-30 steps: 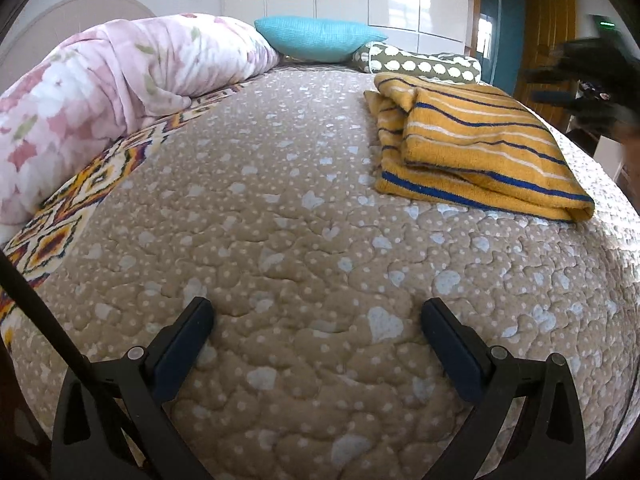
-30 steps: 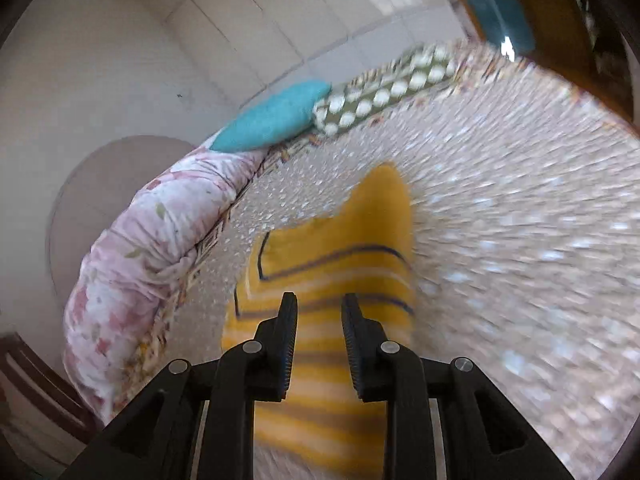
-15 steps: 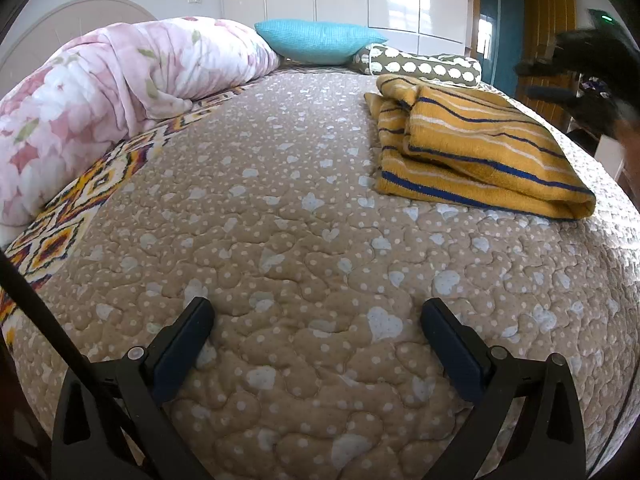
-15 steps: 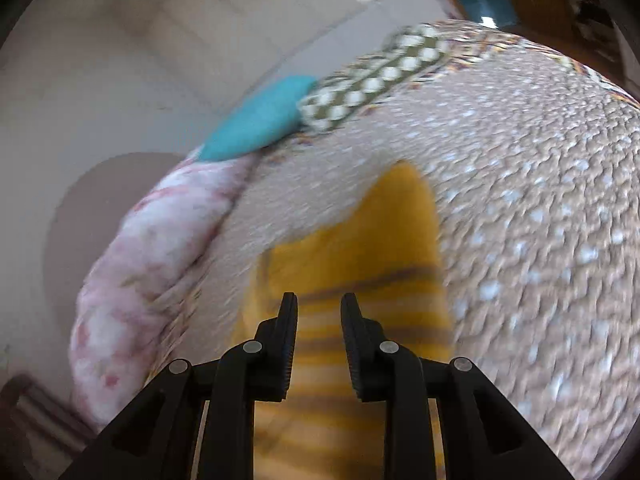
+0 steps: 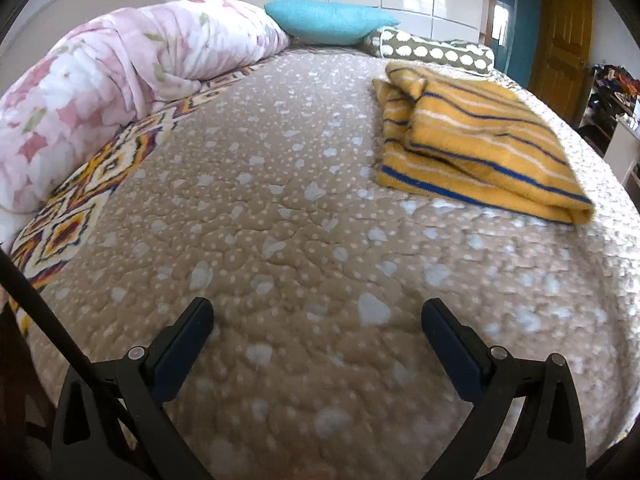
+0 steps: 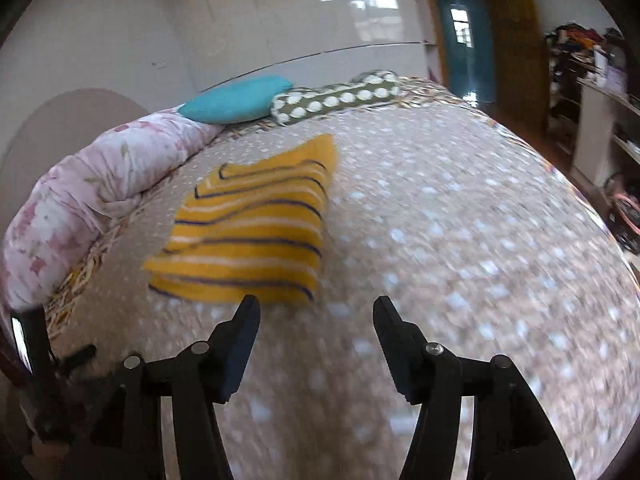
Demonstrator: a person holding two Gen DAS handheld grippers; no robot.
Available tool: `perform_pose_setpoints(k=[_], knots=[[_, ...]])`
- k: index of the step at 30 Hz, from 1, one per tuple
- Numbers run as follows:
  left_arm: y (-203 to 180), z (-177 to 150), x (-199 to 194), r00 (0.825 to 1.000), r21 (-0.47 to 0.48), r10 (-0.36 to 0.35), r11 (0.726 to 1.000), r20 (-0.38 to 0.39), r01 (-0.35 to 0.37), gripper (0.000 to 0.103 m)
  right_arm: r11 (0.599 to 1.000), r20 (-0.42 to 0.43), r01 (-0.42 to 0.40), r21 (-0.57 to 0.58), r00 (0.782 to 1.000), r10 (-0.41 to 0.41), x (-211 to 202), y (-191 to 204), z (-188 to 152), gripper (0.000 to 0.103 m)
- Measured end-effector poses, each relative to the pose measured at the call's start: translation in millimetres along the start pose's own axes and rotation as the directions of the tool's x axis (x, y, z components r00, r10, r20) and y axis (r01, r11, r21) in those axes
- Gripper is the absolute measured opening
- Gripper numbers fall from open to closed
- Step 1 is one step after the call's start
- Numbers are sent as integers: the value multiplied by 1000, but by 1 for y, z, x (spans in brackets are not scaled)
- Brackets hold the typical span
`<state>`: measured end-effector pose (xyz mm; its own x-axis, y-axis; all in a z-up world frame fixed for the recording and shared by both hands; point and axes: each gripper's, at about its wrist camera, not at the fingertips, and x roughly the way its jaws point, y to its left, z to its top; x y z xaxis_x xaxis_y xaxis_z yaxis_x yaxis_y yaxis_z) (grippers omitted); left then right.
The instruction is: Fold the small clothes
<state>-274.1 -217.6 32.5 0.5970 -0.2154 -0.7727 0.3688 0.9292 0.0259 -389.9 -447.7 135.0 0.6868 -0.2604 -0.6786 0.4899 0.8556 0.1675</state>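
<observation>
A folded yellow garment with blue and white stripes [image 5: 472,148] lies on the tan quilted bedspread [image 5: 280,220], at the right in the left wrist view. The right wrist view shows the same yellow garment [image 6: 256,232] just beyond and left of my right gripper [image 6: 316,308]. That gripper's jaws are opening, with only bedspread between them. My left gripper [image 5: 316,312] stands wide open low over the near part of the bed, holding nothing, well short of the garment.
A rolled pink floral duvet [image 5: 120,72] lines the bed's left side. A teal pillow [image 5: 328,22] and a green dotted bolster [image 5: 432,50] lie at the head. White wardrobe doors [image 6: 304,28] stand behind, and a wooden door [image 5: 568,40] and cluttered shelves [image 6: 592,80] at the right.
My right gripper drew back from over the yellow garment toward the near side of the bed, and its jaws went from nearly shut to apart. It left the left wrist view. The left gripper stayed put.
</observation>
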Motion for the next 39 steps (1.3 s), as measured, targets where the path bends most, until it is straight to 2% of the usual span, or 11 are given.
perform_pose_setpoints(k=[5, 7, 10, 16, 23, 39], knots=[[-12, 4, -55, 994, 27, -4, 1000, 106, 1, 103, 997, 7, 73, 40, 997, -73, -23, -10, -27, 65], [-14, 7, -74, 991, 22, -13, 1000, 135, 10, 103, 993, -2, 115, 19, 993, -115, -26, -8, -30, 65], [-16, 8, -92, 988, 26, -9, 1000, 156, 5, 103, 990, 6, 135, 26, 991, -136, -31, -8, -28, 67], [-19, -1, -97, 990, 45, -22, 999, 139, 16, 103, 988, 30, 154, -18, 988, -154, -34, 4, -30, 70], [-25, -8, -86, 997, 54, -41, 998, 68, 37, 103, 987, -6, 147, -71, 989, -148, -21, 17, -37, 71], [-34, -16, -71, 998, 78, -58, 995, -2, 58, 103, 979, -50, 167, -120, 984, -174, -9, 23, -48, 73]])
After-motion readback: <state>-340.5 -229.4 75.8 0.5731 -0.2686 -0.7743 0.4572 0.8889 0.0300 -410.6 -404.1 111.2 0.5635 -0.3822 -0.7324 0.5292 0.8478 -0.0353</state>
